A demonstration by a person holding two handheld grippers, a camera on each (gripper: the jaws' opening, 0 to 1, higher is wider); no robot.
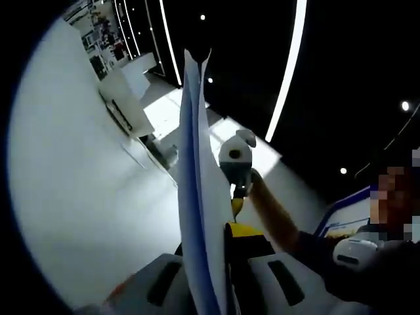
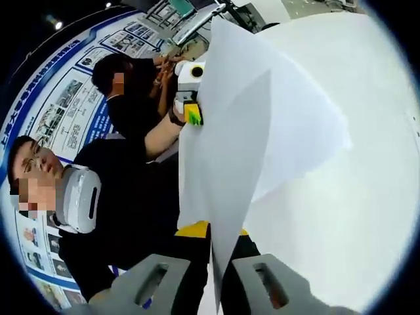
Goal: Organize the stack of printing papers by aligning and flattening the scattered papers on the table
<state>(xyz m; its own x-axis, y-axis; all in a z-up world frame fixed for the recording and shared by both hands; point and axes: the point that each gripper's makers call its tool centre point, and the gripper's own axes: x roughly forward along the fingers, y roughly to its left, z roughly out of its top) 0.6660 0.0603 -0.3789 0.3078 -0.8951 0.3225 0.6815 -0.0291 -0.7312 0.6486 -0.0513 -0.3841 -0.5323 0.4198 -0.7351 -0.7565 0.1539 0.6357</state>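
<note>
Now each tool, left [image 1: 213, 289] and right [image 2: 211, 285], pinches the papers [image 2: 262, 131] upright above the table [image 2: 367, 197].

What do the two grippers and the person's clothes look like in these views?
The left gripper has pale grey jaws with dark oblong slots and a yellow part between them. The right gripper looks alike: grey slotted jaws, yellow behind. The person wears a dark sleeve and a white band at the neck.
</note>
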